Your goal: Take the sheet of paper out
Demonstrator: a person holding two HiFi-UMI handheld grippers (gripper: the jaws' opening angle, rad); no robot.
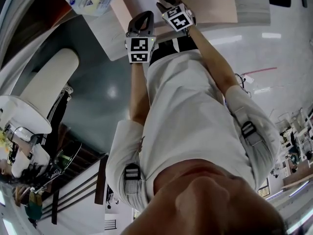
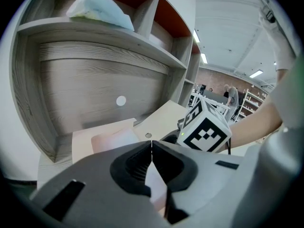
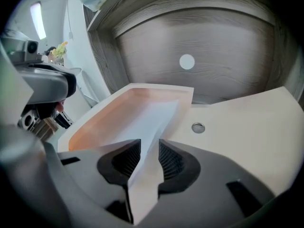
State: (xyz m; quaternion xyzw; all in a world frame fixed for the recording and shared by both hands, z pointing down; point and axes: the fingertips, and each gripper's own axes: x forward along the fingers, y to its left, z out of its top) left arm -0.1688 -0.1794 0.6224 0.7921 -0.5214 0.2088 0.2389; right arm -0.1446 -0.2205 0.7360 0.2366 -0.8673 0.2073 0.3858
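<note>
A beige envelope (image 3: 102, 120) with a pinkish inside lies open on the pale desk top (image 3: 247, 127), in front of the shelf unit's wooden back panel. A white sheet of paper (image 3: 154, 118) sticks out of it and runs between the jaws of my right gripper (image 3: 147, 148). Those jaws stand apart and do not press on the sheet. My left gripper (image 2: 151, 144) is shut, with a pale edge of the envelope (image 2: 102, 137) pinched low between its jaws. In the head view both grippers (image 1: 141, 26) (image 1: 173, 9) reach side by side to the envelope.
A cable hole (image 3: 198, 127) sits in the desk top beside the envelope. The back panel carries a white round cap (image 3: 187, 61). A shelf above holds a plastic bag (image 2: 102, 6). The right gripper's marker cube (image 2: 206, 127) is close to the left gripper's right.
</note>
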